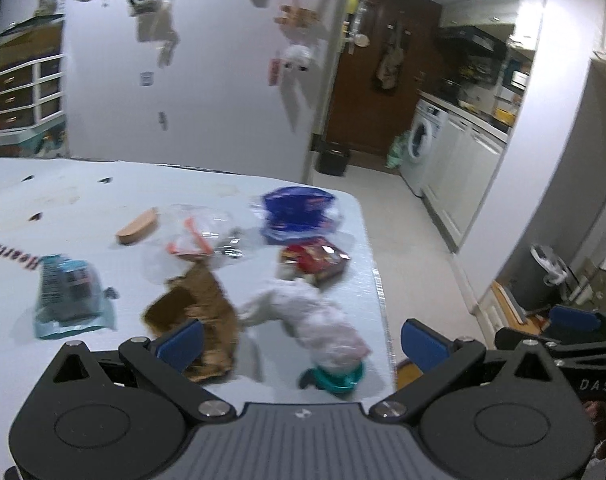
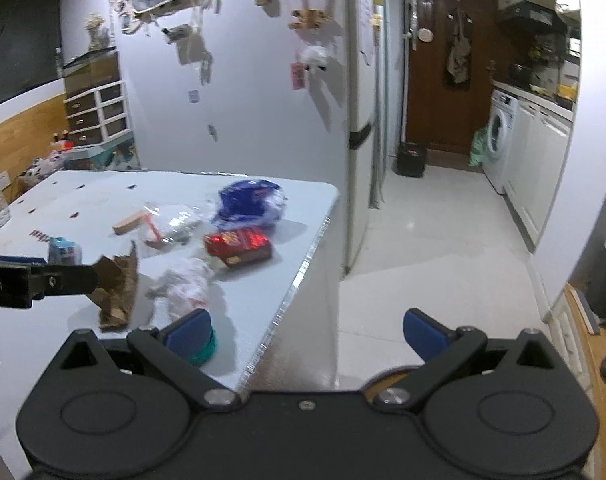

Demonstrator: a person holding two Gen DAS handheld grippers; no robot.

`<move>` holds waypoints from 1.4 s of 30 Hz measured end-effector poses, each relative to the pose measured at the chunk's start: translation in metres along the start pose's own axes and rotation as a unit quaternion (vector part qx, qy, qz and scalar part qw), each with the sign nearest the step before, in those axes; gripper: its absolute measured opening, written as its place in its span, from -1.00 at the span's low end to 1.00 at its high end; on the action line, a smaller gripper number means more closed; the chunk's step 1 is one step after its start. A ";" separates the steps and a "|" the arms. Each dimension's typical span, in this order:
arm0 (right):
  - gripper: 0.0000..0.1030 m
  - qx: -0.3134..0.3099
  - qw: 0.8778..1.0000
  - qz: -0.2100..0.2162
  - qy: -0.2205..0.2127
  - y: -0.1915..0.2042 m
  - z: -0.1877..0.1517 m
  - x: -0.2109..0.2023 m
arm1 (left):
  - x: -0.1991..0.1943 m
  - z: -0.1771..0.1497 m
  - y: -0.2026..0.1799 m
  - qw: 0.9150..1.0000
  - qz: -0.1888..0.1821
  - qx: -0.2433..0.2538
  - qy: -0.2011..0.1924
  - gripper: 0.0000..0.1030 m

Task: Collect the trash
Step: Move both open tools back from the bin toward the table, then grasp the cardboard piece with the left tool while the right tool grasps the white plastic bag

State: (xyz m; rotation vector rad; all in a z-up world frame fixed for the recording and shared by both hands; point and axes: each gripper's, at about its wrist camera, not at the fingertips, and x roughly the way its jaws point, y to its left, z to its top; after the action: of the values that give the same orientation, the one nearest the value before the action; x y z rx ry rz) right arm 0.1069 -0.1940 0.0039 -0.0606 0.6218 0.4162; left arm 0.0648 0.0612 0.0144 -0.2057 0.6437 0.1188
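Trash: crumpled plastic wrap [image 1: 323,320] on surface [image 1: 103,192], between left gripper [image 1: 303,344] fingers.
Left gripper: wide open, empty.
Right gripper [image 2: 307,332]: wide open, empty, over surface edge.

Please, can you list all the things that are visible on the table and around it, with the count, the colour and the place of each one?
table: 1, white, fills left half of both views
blue wrapper: 1, blue, far right corner of table
red packet: 1, red, in front of blue wrapper
clear plastic bag: 1, clear with orange marks, table middle
brown torn paper: 1, brown, near edge
crumpled white bag: 1, white-pink, right of the paper
teal lid: 1, teal, near edge
teal packet: 1, left
wooden piece: 1, tan, behind the clear bag
washing machine: 1, white, kitchen
left gripper: open, above table
right gripper: open, over table edge
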 end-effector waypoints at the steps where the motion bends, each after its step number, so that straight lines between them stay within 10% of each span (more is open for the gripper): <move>1: 1.00 -0.003 1.000 0.004 -0.003 0.005 0.002 0.002 | -0.001 0.000 0.005 1.000 0.005 -0.005 -0.001 1.00; 24: 1.00 -0.058 0.992 0.107 0.023 0.077 0.036 0.093 | 0.033 -0.004 0.085 0.991 0.094 -0.087 0.035 1.00; 42: 0.58 -0.061 0.983 0.126 0.121 0.092 0.015 0.166 | 0.113 0.015 0.086 0.975 0.073 -0.173 0.119 1.00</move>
State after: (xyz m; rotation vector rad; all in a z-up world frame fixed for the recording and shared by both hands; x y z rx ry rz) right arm 0.2006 -0.0475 -0.0733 -0.1520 0.8484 0.6988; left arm 0.1478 0.1533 -0.0556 -0.5144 0.8752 0.3524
